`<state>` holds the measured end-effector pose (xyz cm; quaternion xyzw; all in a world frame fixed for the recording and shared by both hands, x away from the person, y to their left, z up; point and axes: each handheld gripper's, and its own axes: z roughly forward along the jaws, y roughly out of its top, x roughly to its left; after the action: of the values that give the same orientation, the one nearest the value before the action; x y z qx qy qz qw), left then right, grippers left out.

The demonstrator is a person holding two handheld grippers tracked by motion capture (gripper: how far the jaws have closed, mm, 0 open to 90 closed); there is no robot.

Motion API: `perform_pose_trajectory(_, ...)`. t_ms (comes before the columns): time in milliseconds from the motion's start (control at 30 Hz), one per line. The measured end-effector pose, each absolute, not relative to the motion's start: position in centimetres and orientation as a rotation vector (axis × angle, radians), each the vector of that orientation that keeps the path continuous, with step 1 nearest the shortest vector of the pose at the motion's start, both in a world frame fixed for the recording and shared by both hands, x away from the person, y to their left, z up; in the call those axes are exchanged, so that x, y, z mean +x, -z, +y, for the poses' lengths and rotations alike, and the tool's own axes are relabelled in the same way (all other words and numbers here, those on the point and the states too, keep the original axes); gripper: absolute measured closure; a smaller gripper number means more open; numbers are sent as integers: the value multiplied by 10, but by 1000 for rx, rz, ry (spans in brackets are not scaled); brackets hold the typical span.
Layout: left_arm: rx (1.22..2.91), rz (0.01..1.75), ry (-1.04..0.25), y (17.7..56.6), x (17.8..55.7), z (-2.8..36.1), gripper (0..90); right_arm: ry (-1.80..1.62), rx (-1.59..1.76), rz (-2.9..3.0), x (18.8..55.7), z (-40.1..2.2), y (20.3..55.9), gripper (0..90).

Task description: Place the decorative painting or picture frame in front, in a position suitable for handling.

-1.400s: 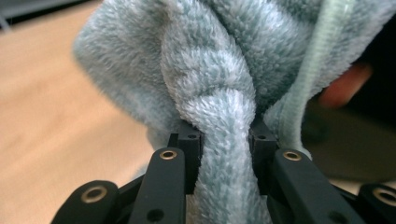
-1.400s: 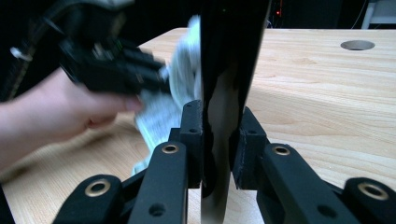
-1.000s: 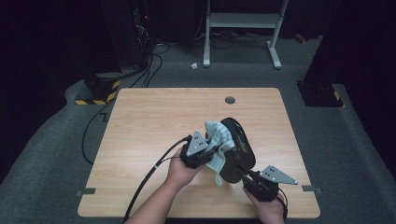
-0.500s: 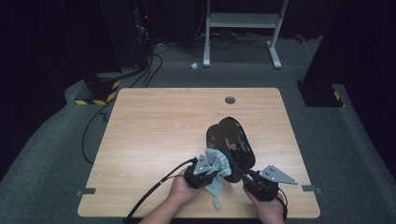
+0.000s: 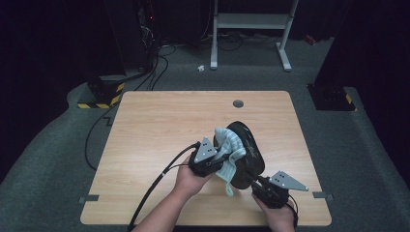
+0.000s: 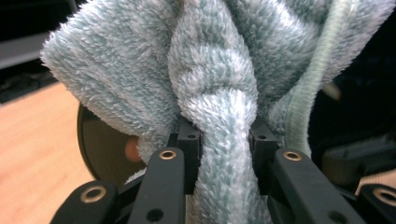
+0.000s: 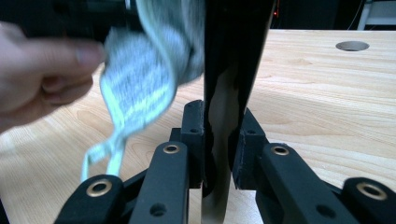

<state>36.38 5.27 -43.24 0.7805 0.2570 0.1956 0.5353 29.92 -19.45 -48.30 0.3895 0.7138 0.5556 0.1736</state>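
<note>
A black round plate (image 5: pixel 250 145) stands tilted above the wooden table (image 5: pixel 145 125), its near rim pinched by my right gripper (image 5: pixel 252 180). In the right gripper view the plate's rim (image 7: pixel 229 70) runs upright between the pads, with the right gripper (image 7: pixel 223 121) shut on it. My left gripper (image 5: pixel 220 157) is shut on a fluffy light-blue towel (image 5: pixel 228 144) and presses it against the plate's left face. The left gripper view shows the towel (image 6: pixel 219 93) bunched between the pads of the left gripper (image 6: pixel 225 140), with part of the plate (image 6: pixel 100 149) behind it.
A round cable hole (image 5: pixel 238 103) sits near the table's far edge. The left gripper's cable (image 5: pixel 154 181) trails off the near edge. The person's left hand (image 7: pixel 42 74) and the hanging towel (image 7: pixel 140 79) are close to the plate's left side. A white frame (image 5: pixel 251 29) stands beyond the table.
The left gripper slid the towel down the plate toward the near edge, then back up to the plate's middle. The right gripper and the plate stayed where they were.
</note>
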Motion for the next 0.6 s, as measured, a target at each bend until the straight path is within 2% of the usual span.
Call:
perform_pose_trajectory(233,1903,595,-458,451,358,48,727,-1577,1115,2023,299,-196,483,776)
perform_pose_trajectory(600,2042,655,-353,519,352,53,725,-1572,1109,2021,299,-194,483,774)
